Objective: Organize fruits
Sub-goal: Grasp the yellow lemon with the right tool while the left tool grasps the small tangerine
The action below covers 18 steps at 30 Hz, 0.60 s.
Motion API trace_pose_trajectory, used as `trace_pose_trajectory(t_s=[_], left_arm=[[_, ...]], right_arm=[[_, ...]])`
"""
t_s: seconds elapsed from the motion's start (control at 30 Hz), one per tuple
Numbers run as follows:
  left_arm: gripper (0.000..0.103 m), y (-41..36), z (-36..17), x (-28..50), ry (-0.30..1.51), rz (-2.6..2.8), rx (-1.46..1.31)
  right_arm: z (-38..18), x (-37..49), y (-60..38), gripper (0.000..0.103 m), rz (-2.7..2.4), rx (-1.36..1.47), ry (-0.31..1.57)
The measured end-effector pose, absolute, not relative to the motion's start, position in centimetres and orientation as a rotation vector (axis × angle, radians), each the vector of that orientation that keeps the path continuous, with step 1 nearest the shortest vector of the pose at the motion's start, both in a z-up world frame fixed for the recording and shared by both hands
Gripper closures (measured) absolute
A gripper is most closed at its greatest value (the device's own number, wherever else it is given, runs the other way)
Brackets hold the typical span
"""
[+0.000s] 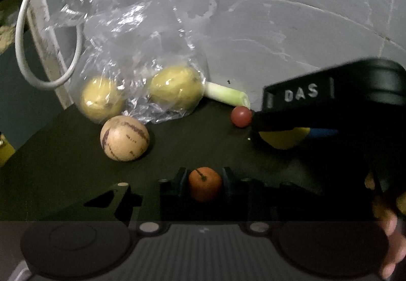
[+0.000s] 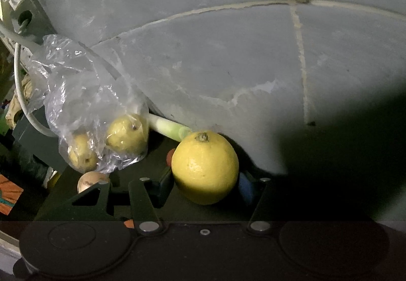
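The left wrist view shows what the right one mostly hides: a small orange fruit point(image 1: 205, 187) sitting between the jaws of the left gripper point(image 1: 205, 179), the two black fingers close against its sides, so the jaws are narrowed onto it. It is round, matt orange, with a dark stem stub facing up toward the camera. This view also shows the whole of a tan, purple-streaked round fruit point(image 1: 124, 138) standing free on the dark surface point(image 1: 190, 144), just in front of the plastic bag point(image 1: 121, 52), and a small red fruit point(image 1: 241, 116) to the right of the bag, touching the tip of the right gripper point(image 1: 256, 121).

The right wrist view gives the lemon point(image 2: 205, 167) in full, which the left view shows only as a yellow sliver under the black gripper body. It is large, bright yellow, pitted, its stem end pointing up and slightly away. It sits between the right gripper's point(image 2: 205, 184) widely spread jaws, a blue pad point(image 2: 246, 189) against its right side; whether the left finger touches it I cannot tell.

The clear, crumpled bag point(image 2: 83, 93) holds two yellow-green fruits point(image 2: 127, 137) and leans on the grey wall point(image 2: 228, 52). Right of the bag a pale green stalk point(image 2: 168, 128) lies along the wall's foot, its long axis running from the bag toward the lemon.
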<state>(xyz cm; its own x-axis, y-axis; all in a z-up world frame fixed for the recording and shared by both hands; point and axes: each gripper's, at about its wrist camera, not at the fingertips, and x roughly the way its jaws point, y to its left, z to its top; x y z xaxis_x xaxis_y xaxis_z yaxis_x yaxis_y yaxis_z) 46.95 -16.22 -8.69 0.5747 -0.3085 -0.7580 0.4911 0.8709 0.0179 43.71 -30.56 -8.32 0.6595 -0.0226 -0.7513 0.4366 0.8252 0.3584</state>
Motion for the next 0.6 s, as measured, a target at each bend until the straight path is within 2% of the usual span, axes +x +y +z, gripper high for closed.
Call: trace_pose_trajectory(t_s=[0.6], left_arm=[[0.073,-13.1,-5.9,43.4,0.875,-0.374,0.123]], right_arm=[[-6.2,38.5,-28.9,0.048,-0.169,0.431,0.787]])
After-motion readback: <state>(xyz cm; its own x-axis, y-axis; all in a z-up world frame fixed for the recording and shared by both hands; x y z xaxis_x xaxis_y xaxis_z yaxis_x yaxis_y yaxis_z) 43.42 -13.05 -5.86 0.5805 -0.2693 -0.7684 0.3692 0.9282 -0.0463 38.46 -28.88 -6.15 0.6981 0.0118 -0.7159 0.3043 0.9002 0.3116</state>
